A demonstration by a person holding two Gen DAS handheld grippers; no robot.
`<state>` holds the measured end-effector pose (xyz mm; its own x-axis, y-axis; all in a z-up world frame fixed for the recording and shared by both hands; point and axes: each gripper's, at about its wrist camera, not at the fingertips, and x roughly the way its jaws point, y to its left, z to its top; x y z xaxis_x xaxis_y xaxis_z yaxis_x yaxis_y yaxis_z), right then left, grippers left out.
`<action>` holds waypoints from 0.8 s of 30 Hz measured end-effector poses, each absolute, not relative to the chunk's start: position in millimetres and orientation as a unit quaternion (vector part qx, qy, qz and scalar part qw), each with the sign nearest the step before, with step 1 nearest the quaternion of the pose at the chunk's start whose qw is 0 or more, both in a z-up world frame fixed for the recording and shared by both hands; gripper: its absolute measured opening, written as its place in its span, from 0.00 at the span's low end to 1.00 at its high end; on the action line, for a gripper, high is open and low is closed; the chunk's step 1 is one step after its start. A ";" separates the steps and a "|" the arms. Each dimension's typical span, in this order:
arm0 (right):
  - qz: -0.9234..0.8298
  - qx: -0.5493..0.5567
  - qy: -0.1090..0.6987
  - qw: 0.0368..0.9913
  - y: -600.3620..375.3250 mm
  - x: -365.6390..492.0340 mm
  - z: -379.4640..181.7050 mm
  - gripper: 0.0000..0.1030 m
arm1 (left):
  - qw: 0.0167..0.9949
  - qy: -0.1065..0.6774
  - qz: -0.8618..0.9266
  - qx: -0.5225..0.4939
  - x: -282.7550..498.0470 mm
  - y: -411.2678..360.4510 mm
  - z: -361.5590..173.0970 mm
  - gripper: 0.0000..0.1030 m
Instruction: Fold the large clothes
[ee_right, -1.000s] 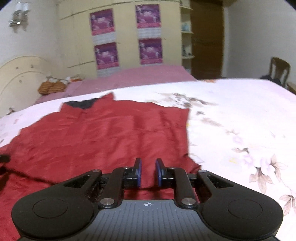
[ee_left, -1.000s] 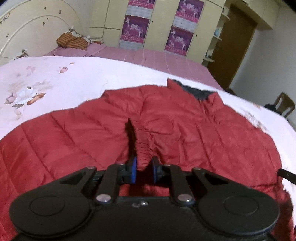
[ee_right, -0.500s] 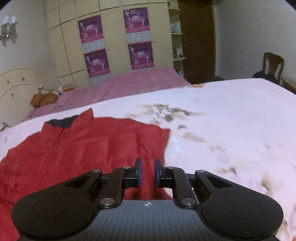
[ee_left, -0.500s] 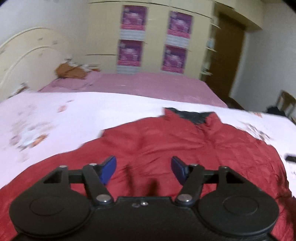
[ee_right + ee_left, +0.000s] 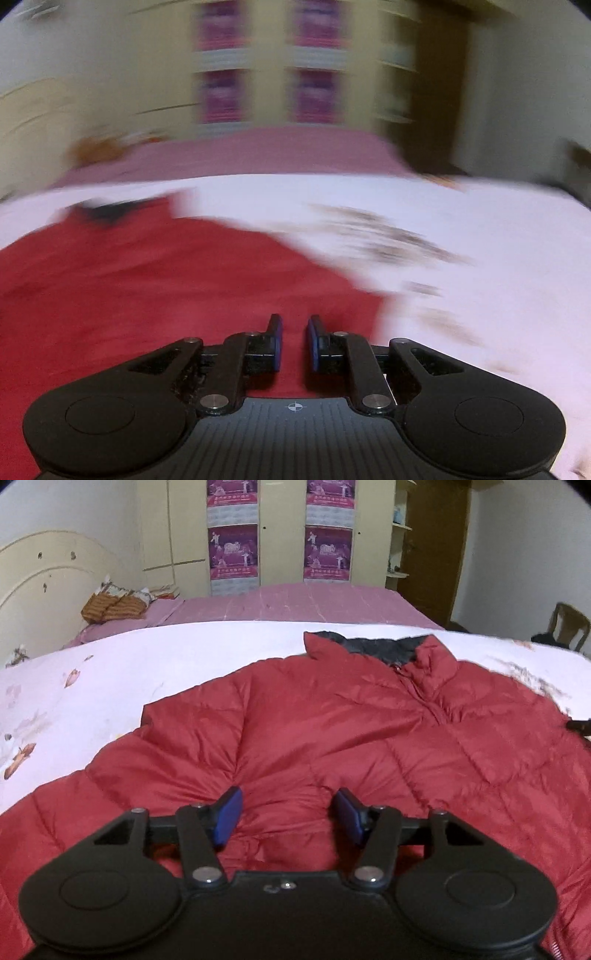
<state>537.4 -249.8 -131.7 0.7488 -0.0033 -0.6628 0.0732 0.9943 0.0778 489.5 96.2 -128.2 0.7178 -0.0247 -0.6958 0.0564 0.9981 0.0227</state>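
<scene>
A red quilted puffer jacket (image 5: 332, 731) lies spread on the white floral bedspread, its dark-lined collar (image 5: 380, 646) at the far end. My left gripper (image 5: 288, 812) hovers over the jacket's near part, jaws wide open and empty. In the blurred right wrist view the jacket (image 5: 147, 280) fills the left and the bedspread (image 5: 461, 258) the right. My right gripper (image 5: 294, 341) is over the jacket's right edge with jaws nearly closed, a narrow gap between the pads and no cloth visible between them.
A pink bed (image 5: 295, 602) lies beyond with an orange striped pillow (image 5: 110, 607) and a cream headboard (image 5: 48, 576). Wardrobe doors with purple posters (image 5: 328, 550) stand behind. A wooden chair (image 5: 569, 627) and a dark door (image 5: 432, 546) are at the right.
My left gripper let go of the pinched jacket fold and opened wide; the fold dropped flat. My right gripper stayed nearly closed and is now moving fast, blurring its view.
</scene>
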 end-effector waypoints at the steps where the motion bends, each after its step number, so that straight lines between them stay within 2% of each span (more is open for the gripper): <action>1: -0.023 0.064 0.363 0.929 -262.4 542.3 -138.3 0.14 | 0.927 0.374 -0.019 0.027 490.0 93.5 -129.0 0.55; 7: -0.004 0.046 0.360 0.932 -263.2 536.3 -136.0 0.14 | 0.926 0.376 -0.013 0.025 491.3 91.7 -121.6 0.53; 9: -0.003 0.060 0.343 0.937 -268.2 525.4 -119.0 0.14 | 0.935 0.352 -0.015 0.026 484.0 88.3 -109.3 0.57; 10: 0.003 0.061 0.333 0.941 -268.6 517.8 -110.5 0.14 | 0.939 0.343 -0.018 0.029 479.5 85.5 -104.9 0.62; 11: 0.009 0.065 0.331 0.942 -266.9 511.3 -105.4 0.14 | 0.939 0.341 -0.022 0.031 476.9 82.3 -103.6 0.62; 16: 0.018 0.048 0.389 0.920 -251.3 512.7 -130.1 0.13 | 0.926 0.375 -0.030 0.040 482.6 75.3 -129.5 0.64; 18: 0.015 0.040 0.382 0.923 -248.2 508.8 -131.2 0.13 | 0.925 0.378 -0.031 0.041 485.8 76.1 -131.3 0.64; 21: 0.009 0.047 0.388 0.920 -249.2 501.6 -122.4 0.14 | 0.922 0.384 -0.031 0.036 483.3 77.8 -117.8 0.57; 24: 0.017 0.048 0.376 0.925 -248.5 474.8 -106.2 0.14 | 0.931 0.362 -0.041 0.021 461.4 80.3 -100.7 0.57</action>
